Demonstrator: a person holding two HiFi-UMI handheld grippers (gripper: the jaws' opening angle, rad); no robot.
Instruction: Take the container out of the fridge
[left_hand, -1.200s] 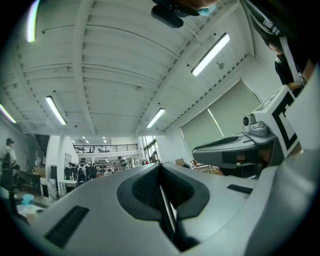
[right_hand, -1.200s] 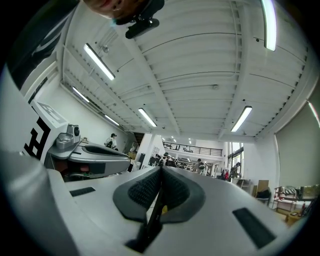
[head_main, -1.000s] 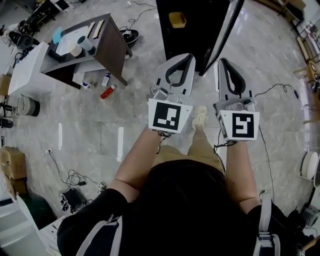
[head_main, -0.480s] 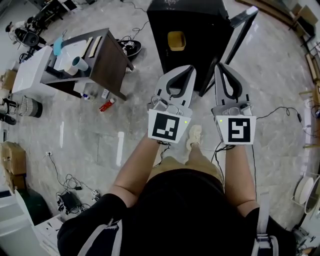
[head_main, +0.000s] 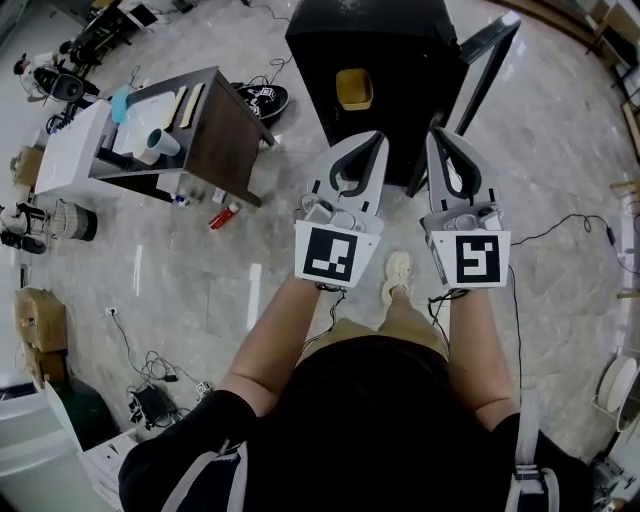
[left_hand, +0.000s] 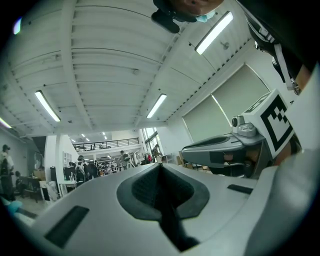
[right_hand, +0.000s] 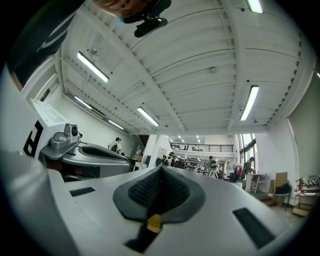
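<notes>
Left claw (head_main: 371, 139) closed, tilted upward; right claw (head_main: 438, 135) closed alongside

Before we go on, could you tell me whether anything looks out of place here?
A red bottle lies on its side on the floor beside the dark table, as if it had fallen.

container (head_main: 354, 88) in fridge (head_main: 400, 50) | fridge door (head_main: 488, 62) at fridge's right | counter (head_main: 225, 115) left of fridge, cup (head_main: 158, 145) on it | left hand-held gripper (head_main: 362, 142) and right hand-held gripper (head_main: 442, 138) side by side before fridge
</notes>
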